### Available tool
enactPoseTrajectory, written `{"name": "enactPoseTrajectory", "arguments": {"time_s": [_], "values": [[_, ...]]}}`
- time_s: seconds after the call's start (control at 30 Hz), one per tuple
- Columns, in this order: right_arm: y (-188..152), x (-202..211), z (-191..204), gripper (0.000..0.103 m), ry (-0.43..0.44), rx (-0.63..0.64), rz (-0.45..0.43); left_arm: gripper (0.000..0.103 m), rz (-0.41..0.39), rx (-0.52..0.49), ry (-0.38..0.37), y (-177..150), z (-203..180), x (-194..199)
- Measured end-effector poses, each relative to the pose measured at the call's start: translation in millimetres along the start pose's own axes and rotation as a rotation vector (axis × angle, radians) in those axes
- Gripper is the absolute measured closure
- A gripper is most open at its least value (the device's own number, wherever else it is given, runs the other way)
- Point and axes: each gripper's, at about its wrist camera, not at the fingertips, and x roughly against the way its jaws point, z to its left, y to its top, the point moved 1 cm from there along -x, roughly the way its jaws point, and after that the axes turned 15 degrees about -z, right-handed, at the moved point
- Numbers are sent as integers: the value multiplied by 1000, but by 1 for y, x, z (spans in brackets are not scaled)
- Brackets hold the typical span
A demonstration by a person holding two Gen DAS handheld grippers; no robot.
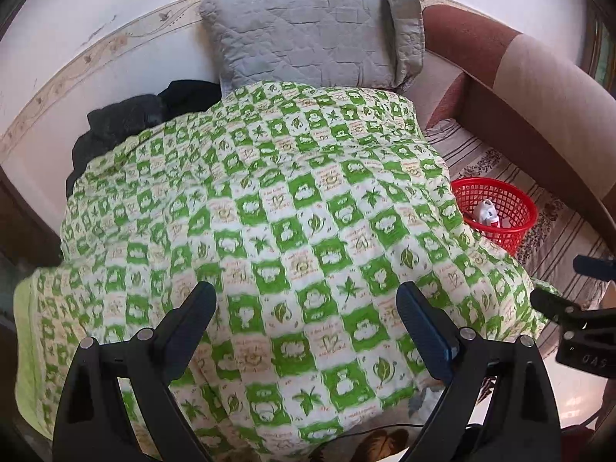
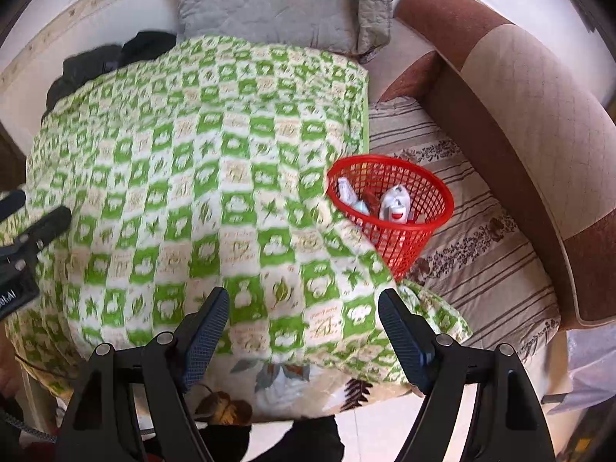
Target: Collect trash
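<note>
Bed scene w/ both tools idle. Left gripper [image 1: 306, 312] and right gripper [image 2: 304, 317] hover above the green checked blanket [image 1: 246, 208], jaws spread wide, nothing held. Red mesh basket [image 2: 404, 208] sits on the striped sheet [image 2: 473, 265] at the blanket's right edge, w/ white packaging [image 2: 394, 204] inside. No loose trash visible; collection prob. near done. Next: scan for leftovers, approx. around the blanket folds.

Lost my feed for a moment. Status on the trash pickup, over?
Left tool and right tool open, empty. Red plastic mesh basket holds wrappers. Green checked blanket overlaps its near rim.
</note>
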Motion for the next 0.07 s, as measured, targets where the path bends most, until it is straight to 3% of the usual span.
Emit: {"name": "enactPoseTrajectory", "arguments": {"time_s": [0.07], "values": [[-7,-1,5,20,2,22,22,9,20,26,-38,-14,4,2]]}}
